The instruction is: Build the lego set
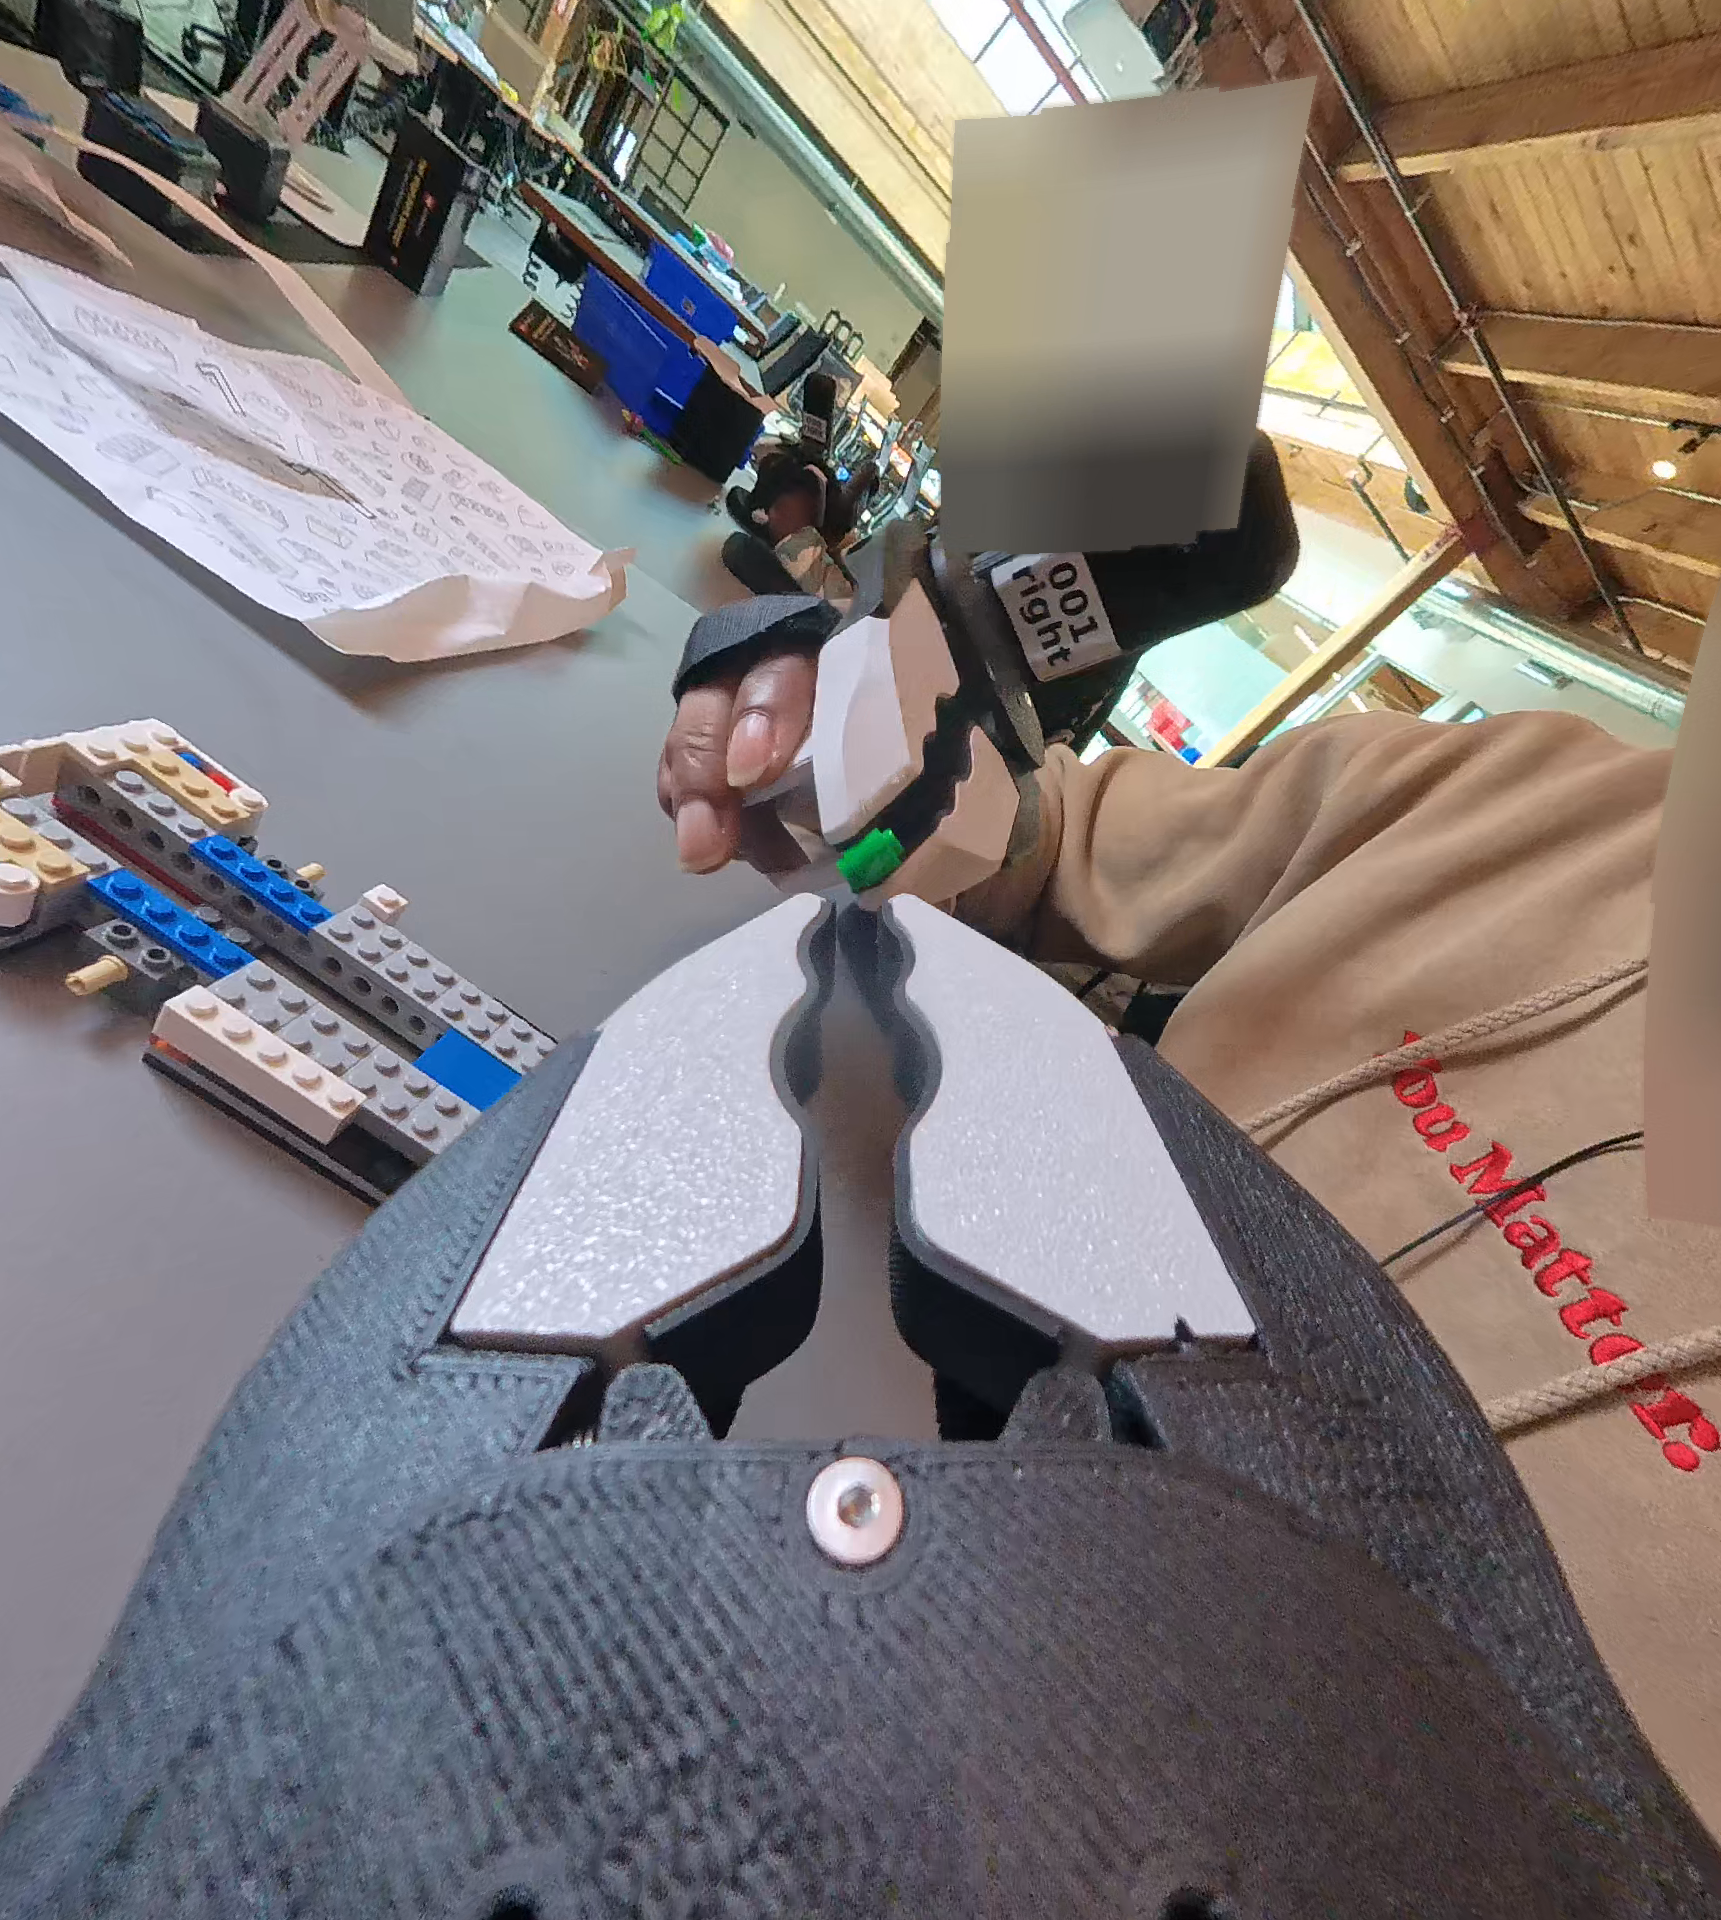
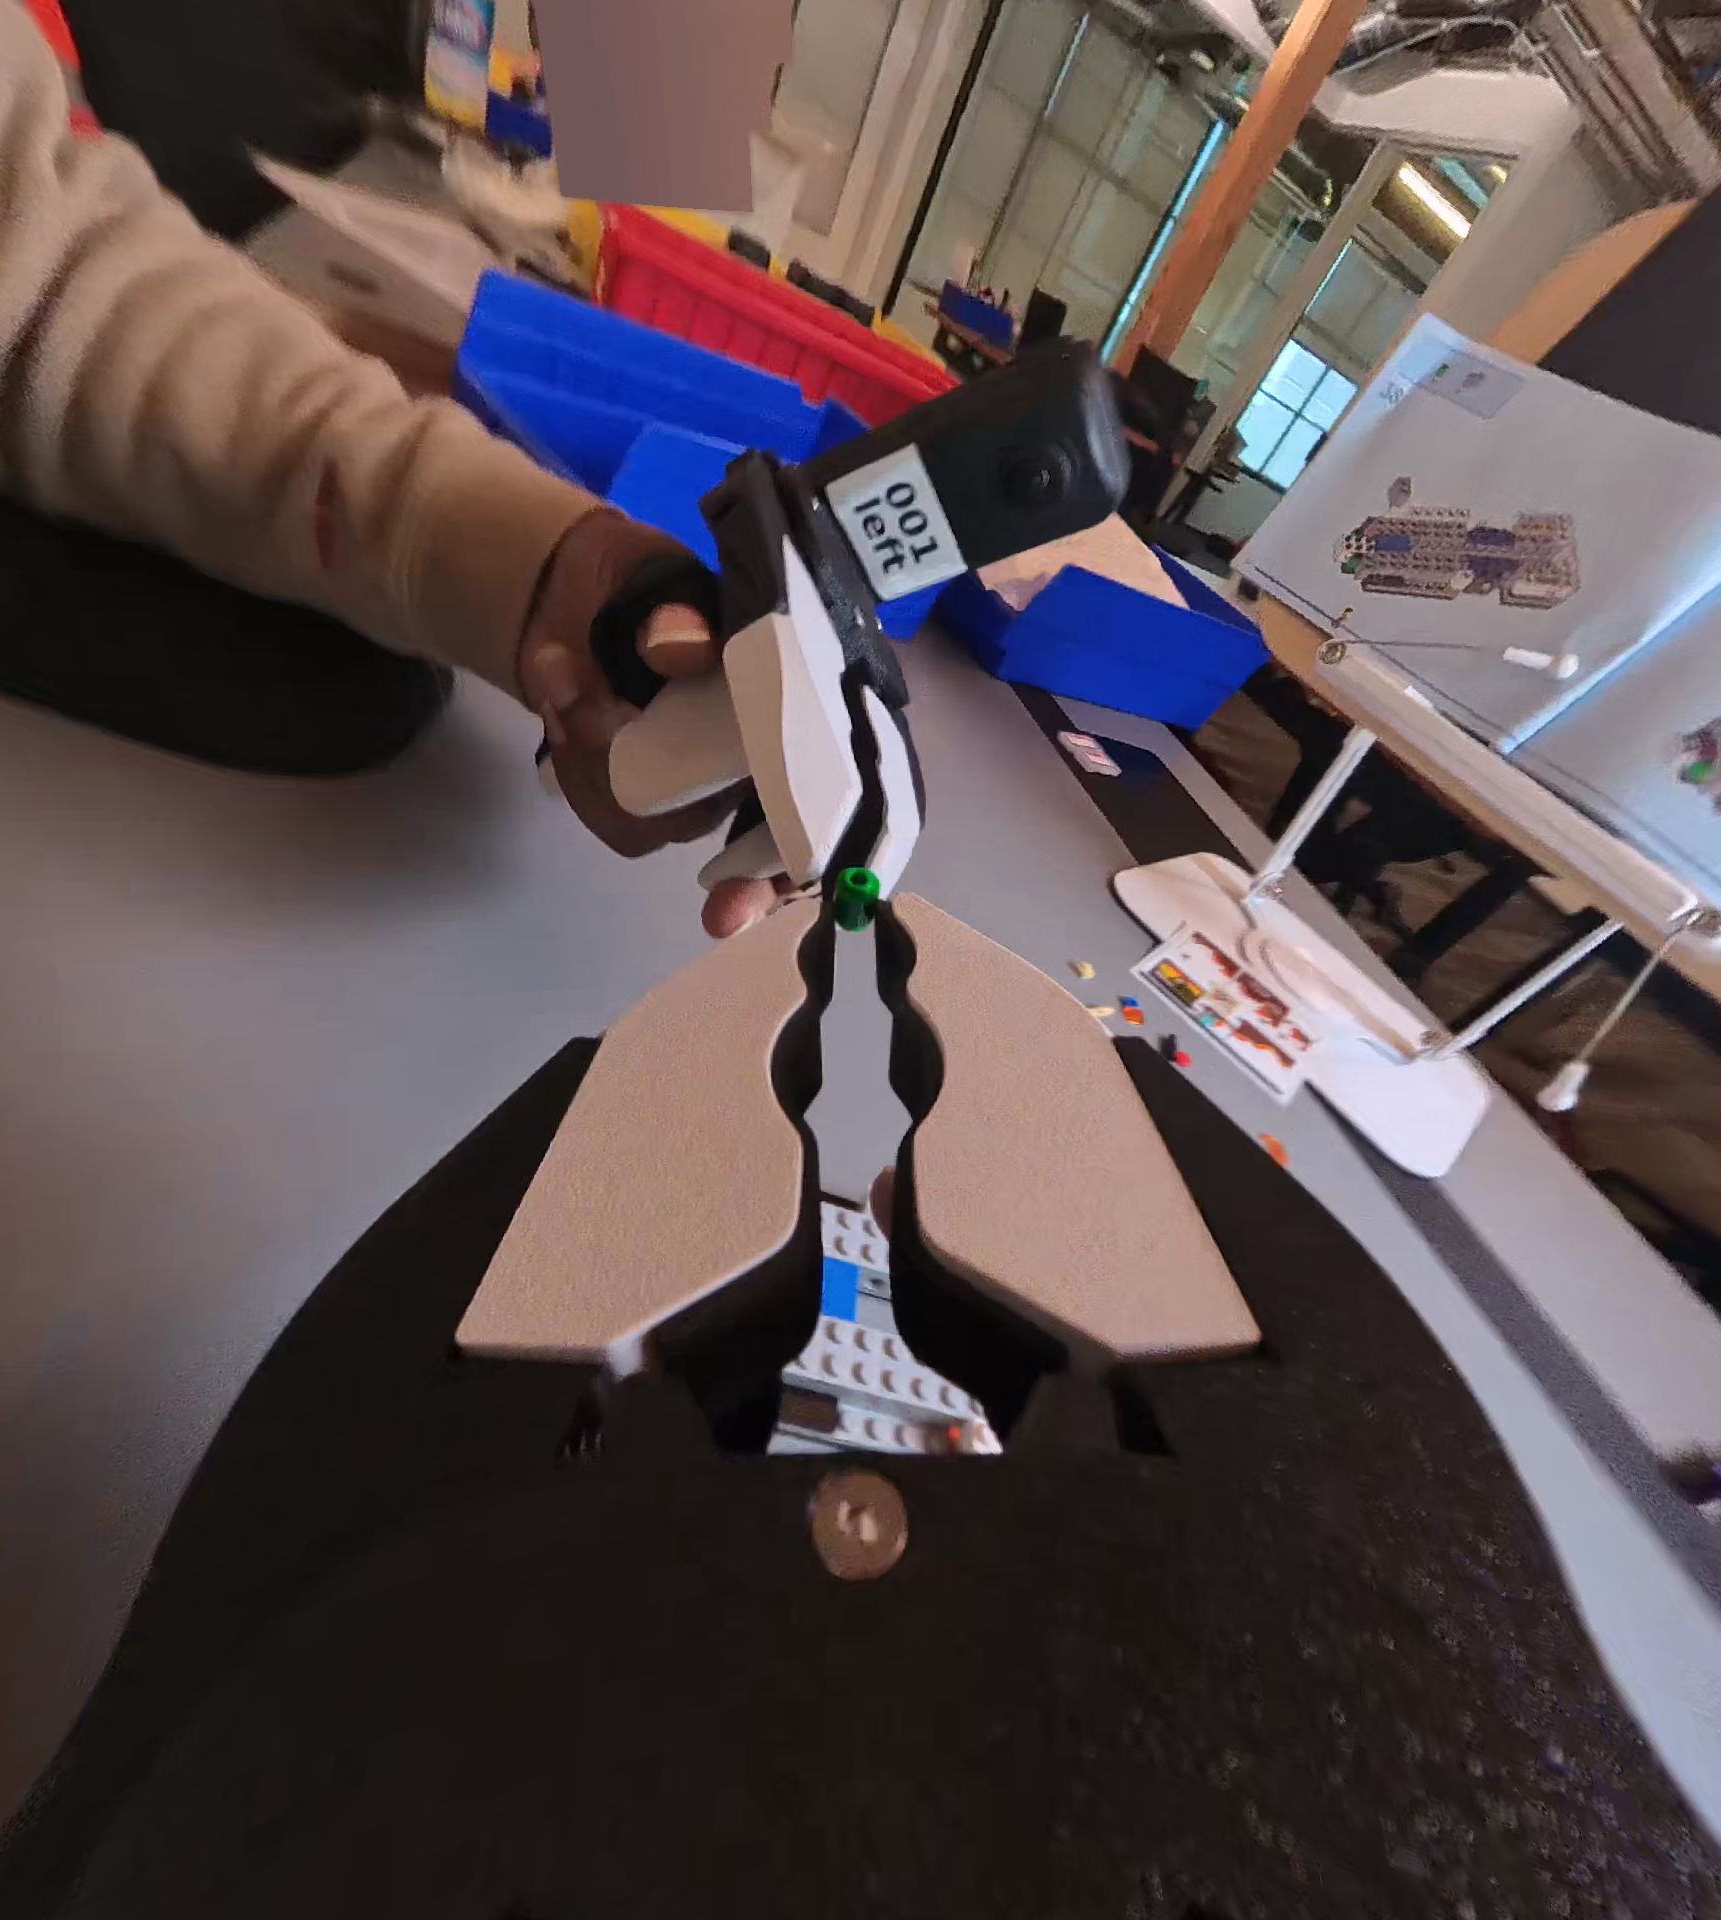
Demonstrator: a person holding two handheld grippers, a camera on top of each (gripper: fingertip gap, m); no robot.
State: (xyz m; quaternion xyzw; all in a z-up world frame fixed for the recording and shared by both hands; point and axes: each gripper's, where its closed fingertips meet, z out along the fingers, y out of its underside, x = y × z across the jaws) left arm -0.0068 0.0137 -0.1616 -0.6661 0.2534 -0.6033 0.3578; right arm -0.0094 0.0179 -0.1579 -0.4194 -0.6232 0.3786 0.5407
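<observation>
A small green brick piece [image 1: 869, 860] sits pinched between the fingertips of my right gripper [image 1: 871, 871], which is held up in the air. In the right wrist view the green piece [image 2: 856, 899] sits between my right gripper's [image 2: 858, 914] own tips. My left gripper [image 1: 858, 909] meets it tip to tip, just short of the piece. Its jaws stand a narrow gap apart and nothing shows between them. It also shows in the right wrist view [image 2: 854, 873]. A flat brick build [image 1: 212, 935] in grey, blue, white and tan lies on the grey table [image 1: 420, 748] to the left.
A printed sheet of part drawings [image 1: 243, 447] lies farther back on the table. Blue bins [image 2: 1095, 634] and a red bin [image 2: 762, 301] stand behind. A white stand with an open booklet [image 2: 1355, 1039] is at the right, with loose small pieces [image 2: 1131, 1008] beside it. Only a small space, under 4 cm, lies between the two pairs of fingers.
</observation>
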